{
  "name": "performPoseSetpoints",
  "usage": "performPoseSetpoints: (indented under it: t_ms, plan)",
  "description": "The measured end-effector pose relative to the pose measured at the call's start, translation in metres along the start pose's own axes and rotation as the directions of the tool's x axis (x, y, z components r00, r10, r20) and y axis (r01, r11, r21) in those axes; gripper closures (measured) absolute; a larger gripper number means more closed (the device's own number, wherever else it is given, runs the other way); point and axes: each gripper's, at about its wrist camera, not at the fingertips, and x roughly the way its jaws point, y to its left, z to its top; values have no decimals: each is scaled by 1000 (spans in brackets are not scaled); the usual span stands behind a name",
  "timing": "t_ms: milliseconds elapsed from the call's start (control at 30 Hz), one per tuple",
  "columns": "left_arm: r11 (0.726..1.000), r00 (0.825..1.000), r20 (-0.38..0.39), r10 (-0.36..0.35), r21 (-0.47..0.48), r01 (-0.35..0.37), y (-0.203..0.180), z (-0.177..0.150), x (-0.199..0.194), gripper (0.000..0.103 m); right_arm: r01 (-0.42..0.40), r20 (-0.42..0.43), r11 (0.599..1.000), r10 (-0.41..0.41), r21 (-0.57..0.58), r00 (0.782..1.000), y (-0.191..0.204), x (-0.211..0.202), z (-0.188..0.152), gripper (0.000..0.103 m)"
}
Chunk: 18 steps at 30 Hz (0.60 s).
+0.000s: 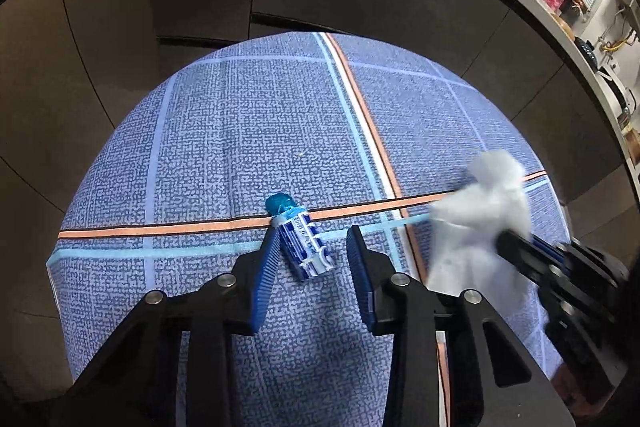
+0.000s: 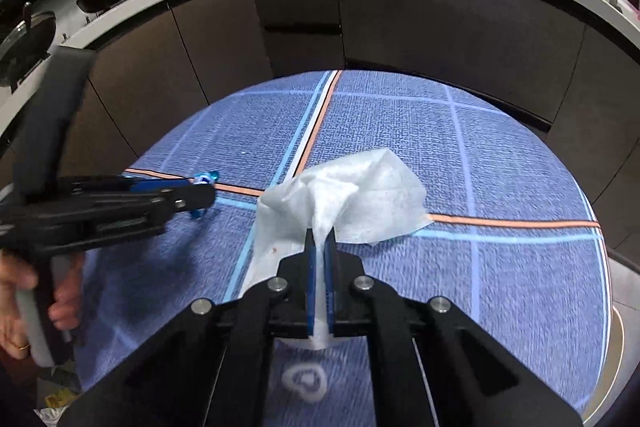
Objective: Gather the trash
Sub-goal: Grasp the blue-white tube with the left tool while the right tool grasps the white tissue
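1. On the round table, spread with a blue checked cloth, two pieces of trash lie near the crossing of the cloth's orange stripes.
2. Just left of that crossing, a small blue-and-white wrapper with a twisted teal end lies on the cloth, its teal end touching the orange stripe.
3. The left gripper straddles the wrapper. Its left finger touches the wrapper's side, while the right finger stands clear of it, so the jaws are partly spread and not pinching.
4. Right of the crossing, a crumpled white tissue drapes over the stripes.
5. The right gripper has its jaws pressed together on a fold of the tissue, which runs down between the pads.
6. A hand grips the left gripper's handle at the table's left edge.
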Motion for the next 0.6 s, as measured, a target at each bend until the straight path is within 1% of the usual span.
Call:
performPoseSetpoints:
  t_ms: [133, 233, 333, 433, 600]
  plan:
    - [1000, 1000, -11, 5, -9, -5, 0, -1, 4, 77, 2, 16, 1000, -2, -3, 1000, 3, -14, -7, 97]
    - [1000, 1000, -14, 10, -7, -10, -3, -2, 5, 86, 7, 27, 1000, -7, -11, 1000, 6, -23, -11, 97]
    - [1000, 1000, -14, 14, -5, -14, -6, -4, 3, 89, 3, 41, 1000, -3, -2, 999, 5, -32, -13, 97]
    - [1000, 1000, -10, 6, -2, -6, -9, -7, -3, 90, 1, 59, 1000, -1, 5, 998, 3, -40, -13, 97]
    - [999, 1000, 23, -16, 35, 16, -23, -11, -25, 91, -1, 95, 1000, 0, 19, 995, -2, -57, -16, 97]
